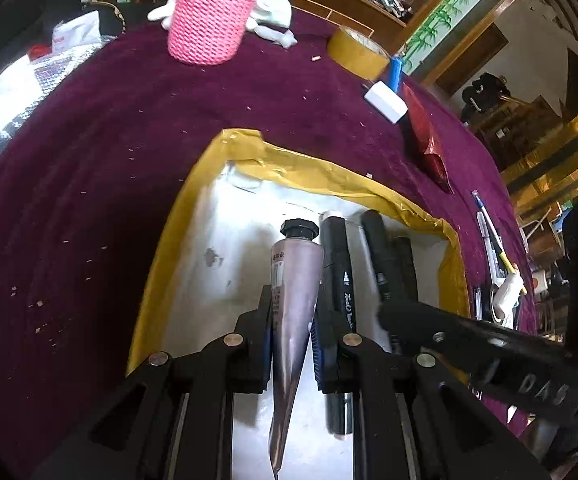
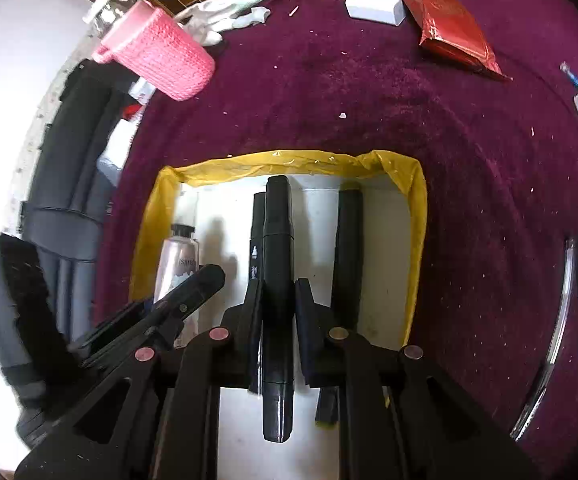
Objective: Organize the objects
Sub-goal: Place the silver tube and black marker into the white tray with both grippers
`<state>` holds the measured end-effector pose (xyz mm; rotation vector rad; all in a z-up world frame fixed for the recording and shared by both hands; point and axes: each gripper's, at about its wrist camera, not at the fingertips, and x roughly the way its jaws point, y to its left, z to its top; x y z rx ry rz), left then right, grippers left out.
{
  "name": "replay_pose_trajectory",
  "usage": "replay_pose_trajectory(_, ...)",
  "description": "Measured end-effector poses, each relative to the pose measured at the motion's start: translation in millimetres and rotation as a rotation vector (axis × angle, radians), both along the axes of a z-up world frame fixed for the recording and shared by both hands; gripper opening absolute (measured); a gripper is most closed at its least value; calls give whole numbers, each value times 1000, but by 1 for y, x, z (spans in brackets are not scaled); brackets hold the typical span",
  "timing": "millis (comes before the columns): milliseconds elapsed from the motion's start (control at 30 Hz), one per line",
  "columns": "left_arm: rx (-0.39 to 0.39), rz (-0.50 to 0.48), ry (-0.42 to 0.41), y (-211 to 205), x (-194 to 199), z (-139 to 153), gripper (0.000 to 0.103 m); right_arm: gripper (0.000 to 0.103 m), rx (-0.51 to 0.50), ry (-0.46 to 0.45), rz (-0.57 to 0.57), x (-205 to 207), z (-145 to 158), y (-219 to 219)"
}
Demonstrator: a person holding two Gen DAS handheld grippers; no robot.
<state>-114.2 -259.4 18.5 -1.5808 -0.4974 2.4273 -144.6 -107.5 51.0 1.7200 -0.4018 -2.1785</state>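
A white box with a yellow taped rim [image 1: 321,172] [image 2: 289,160] sits on the purple cloth. My left gripper [image 1: 293,308] is shut on a silvery tube with a black cap [image 1: 295,264] [image 2: 179,258], tilted over the box's left side. My right gripper [image 2: 279,292] is shut on a black marker [image 2: 277,216] [image 1: 377,248] above the box's middle. Inside the box lie a black marker with white print [image 1: 339,264] [image 2: 255,236] and another black marker [image 2: 347,240] nearer the right wall. The two grippers hang side by side, close together.
A pink knitted cup [image 1: 213,12] [image 2: 165,64], a white glove [image 2: 225,8], a yellow tape roll [image 1: 357,52], a white block [image 1: 385,100] and a red packet [image 2: 453,28] lie beyond the box. Several pens [image 1: 493,248] lie at the right edge. A bubble-wrap bag [image 1: 21,96] sits at the left.
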Motion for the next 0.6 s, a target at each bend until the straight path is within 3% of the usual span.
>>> replay_pose_trajectory(267,69,16,-6,-9,-3,2,17,14,53,10,7,-2,-1,-9)
replay_pose_trajectory(467,123,46,27,-18,1,19,34,16,93,47,17,0,10,-10)
replay_pose_trajectory(533,110,66,42,-20,3,27,47,17,92,58,15,3,15,-7)
replay_pose_trajectory(600,110,81,51,-22,6,32,48,18,89,63,10,5,19,-4)
